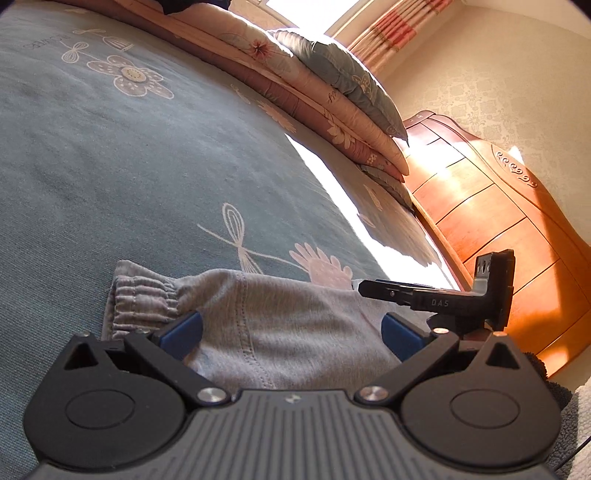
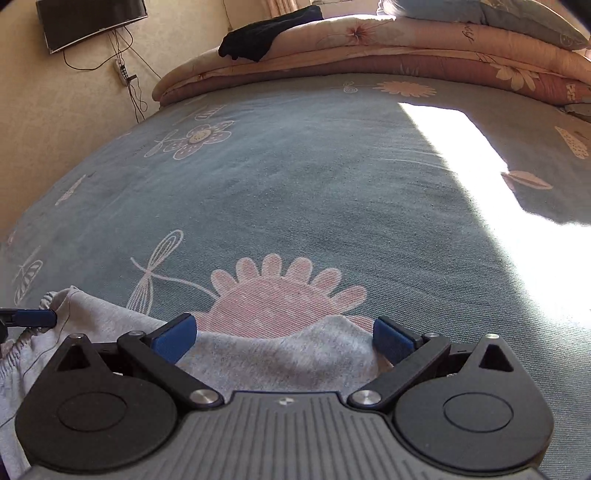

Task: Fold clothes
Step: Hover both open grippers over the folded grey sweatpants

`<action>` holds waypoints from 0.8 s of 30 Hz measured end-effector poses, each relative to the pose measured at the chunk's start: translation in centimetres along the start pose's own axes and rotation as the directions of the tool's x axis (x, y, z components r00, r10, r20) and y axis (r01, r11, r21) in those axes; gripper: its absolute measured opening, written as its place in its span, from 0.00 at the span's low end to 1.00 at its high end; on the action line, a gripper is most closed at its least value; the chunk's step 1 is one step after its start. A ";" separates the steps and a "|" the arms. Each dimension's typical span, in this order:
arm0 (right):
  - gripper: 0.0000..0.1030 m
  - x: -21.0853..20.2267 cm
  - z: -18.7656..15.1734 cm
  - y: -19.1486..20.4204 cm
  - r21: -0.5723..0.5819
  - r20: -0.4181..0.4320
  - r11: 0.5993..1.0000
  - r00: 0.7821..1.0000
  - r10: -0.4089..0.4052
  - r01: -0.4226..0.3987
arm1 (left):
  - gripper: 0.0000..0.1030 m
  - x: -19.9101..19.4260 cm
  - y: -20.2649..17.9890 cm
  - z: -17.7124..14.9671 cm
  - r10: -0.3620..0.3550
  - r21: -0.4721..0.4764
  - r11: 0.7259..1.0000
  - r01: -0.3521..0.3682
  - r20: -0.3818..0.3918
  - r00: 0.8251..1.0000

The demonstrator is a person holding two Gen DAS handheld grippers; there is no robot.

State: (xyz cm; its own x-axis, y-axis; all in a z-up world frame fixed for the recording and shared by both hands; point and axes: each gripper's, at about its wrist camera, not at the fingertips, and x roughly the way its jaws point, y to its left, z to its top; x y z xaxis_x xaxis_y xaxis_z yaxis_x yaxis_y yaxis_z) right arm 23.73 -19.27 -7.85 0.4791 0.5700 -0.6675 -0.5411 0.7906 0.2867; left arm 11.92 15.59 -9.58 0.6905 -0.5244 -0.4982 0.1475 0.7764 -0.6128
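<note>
A bed (image 2: 332,177) in a blue-grey cover with pale flower and dragonfly prints is filling both views, a hard patch of sunlight (image 2: 480,206) lying across it. Folded floral quilts (image 1: 325,103) are sitting stacked along its far edge, a dark cloth (image 2: 269,33) lying on them. A carved wooden headboard (image 1: 498,206) is glowing orange against patterned wallpaper (image 1: 517,74). A wall-mounted screen (image 2: 92,22) is trailing cables. Red-checked curtains (image 1: 388,33) are hanging beside a bright window (image 1: 310,14).

Ahead of the tongs spreads a bed (image 2: 295,177) in a blue-grey cover with pale flowers and a bright sun patch. Folded quilts (image 2: 388,51) are stacked along its far edge, a black garment (image 2: 266,33) lying on them. A wooden headboard (image 1: 498,206) stands right; a wall screen (image 2: 92,22) hangs far left.
</note>
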 end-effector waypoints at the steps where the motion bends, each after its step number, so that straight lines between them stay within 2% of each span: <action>1: 1.00 -0.3 0.1 0.5 -0.003 0.003 0.999 0.999 0.045 -0.045 | 0.99 0.0 0.0 0.0 -0.002 0.005 1.000 0.002 0.001 1.000; 3: 1.00 -0.6 0.3 1.2 -0.009 0.004 0.994 0.994 0.111 -0.111 | 0.99 0.0 0.1 -0.1 -0.008 0.009 1.000 0.008 0.006 1.000; 11: 1.00 1.8 -0.7 2.1 -0.028 -0.056 0.998 0.997 0.054 -0.055 | 0.99 -0.2 0.7 -0.2 -0.037 -0.002 0.999 0.038 0.017 0.999; 16: 1.00 0.9 0.5 3.8 -0.023 -0.024 0.991 0.991 0.134 -0.135 | 0.99 -0.2 0.8 -0.4 -0.044 0.004 0.999 0.044 0.023 0.999; 21: 1.00 1.2 1.1 7.1 -0.071 -0.049 0.957 0.959 0.278 -0.281 | 0.99 -0.2 0.9 -0.5 -0.054 0.006 0.999 0.054 0.027 0.998; 24: 1.00 2.7 0.7 8.4 -0.082 -0.101 0.954 0.954 0.281 -0.290 | 0.99 -0.3 1.1 -0.6 -0.061 0.001 0.998 0.061 0.032 0.998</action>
State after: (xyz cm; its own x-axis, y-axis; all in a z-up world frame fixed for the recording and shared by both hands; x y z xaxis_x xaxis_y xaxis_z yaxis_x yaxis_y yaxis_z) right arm 20.92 -10.90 -6.77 0.2351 0.7437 -0.6258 -0.7113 0.5704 0.4106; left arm 11.48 16.38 -10.46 0.7028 -0.5591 -0.4399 0.1900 0.7434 -0.6413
